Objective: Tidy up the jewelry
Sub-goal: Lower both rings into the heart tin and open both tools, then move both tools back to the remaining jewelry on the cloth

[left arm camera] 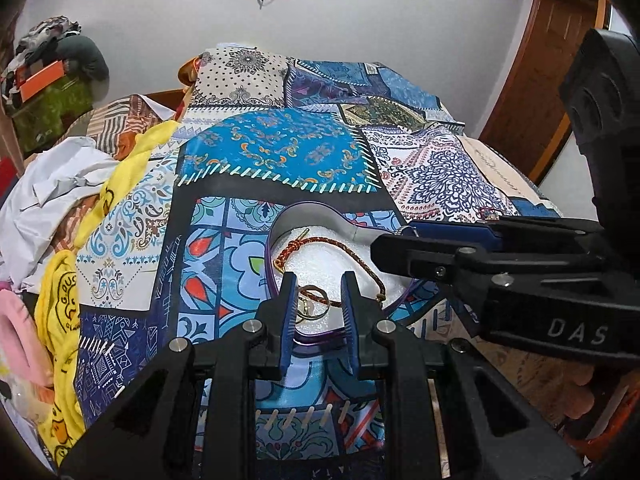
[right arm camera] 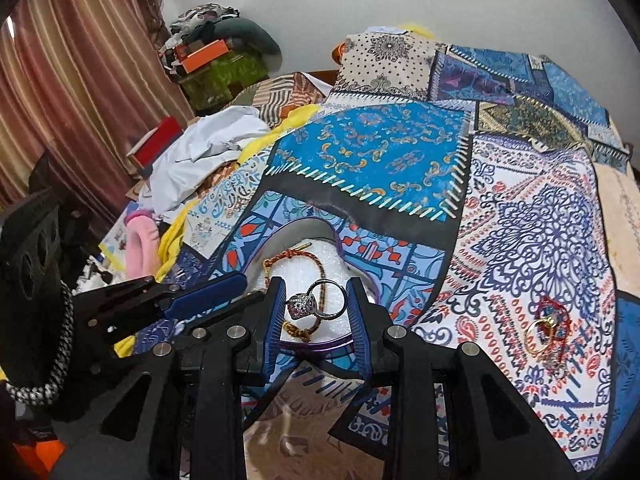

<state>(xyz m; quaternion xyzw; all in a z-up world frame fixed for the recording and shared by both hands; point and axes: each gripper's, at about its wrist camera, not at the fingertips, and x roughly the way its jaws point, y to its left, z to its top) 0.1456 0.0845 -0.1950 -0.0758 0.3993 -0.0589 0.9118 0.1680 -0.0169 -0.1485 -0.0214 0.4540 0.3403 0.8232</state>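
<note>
Right tongs (right arm camera: pixel 316 308) narrow, pinching one stone-set metal ring (right arm camera: pixel 318 302); left tongs (left arm camera: pixel 319 308) narrow, grip unclear; one braided cord (left arm camera: pixel 320 246) on white foam.

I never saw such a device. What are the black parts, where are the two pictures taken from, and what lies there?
A person holds tongs in each hand; a camera on each looks along its two fingers. One picture comes from the left tongs, the other from the right tongs. Below lies a patterned bedspread with a purple-rimmed tray holding a braided cord. The right tongs grip a silver ring. A thin gold ring shows inside the left tongs; whether gripped, I cannot tell.
</note>
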